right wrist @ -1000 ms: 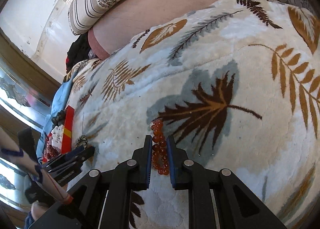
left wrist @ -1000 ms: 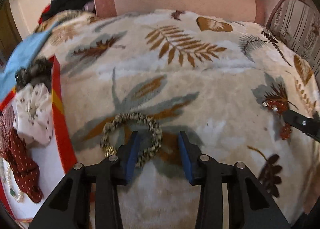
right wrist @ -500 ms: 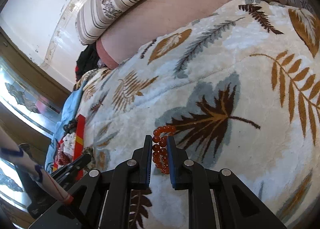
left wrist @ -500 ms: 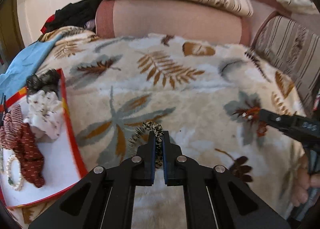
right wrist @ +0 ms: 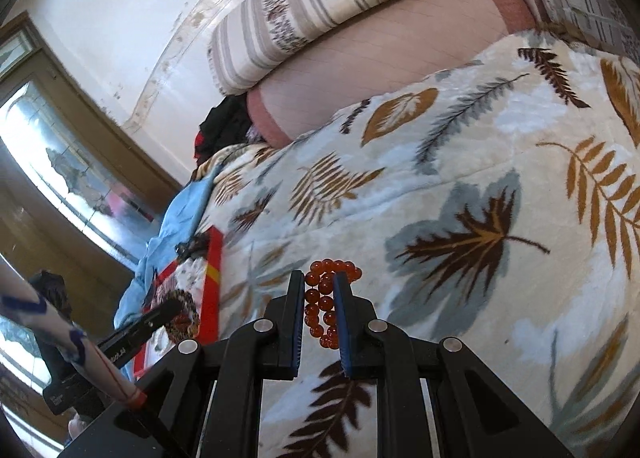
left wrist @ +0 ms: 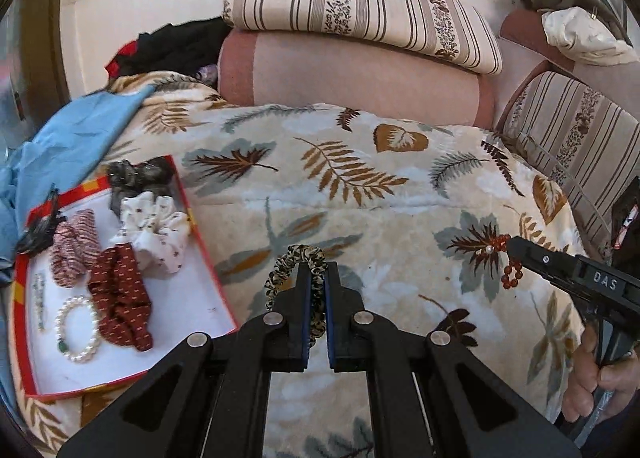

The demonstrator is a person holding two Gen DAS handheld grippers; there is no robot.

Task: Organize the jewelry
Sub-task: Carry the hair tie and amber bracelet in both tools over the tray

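My left gripper is shut on a leopard-print scrunchie, lifted clear of the leaf-patterned blanket. The loop sticks out above and left of the pads. My right gripper is shut on a red bead bracelet, also held above the blanket. From the left wrist view the right gripper shows at the right edge with red beads dangling below its tip. The red-rimmed white tray lies to the left, holding scrunchies and a pearl bracelet.
Striped cushions and a pink bolster line the far side. Blue cloth lies beyond the tray. A person's hand grips the right tool's handle. In the right wrist view the left gripper hovers near the tray.
My left gripper closed on the leopard scrunchie and lifted it off the blanket. My right gripper, holding the red bead bracelet throughout, also rose from the blanket.
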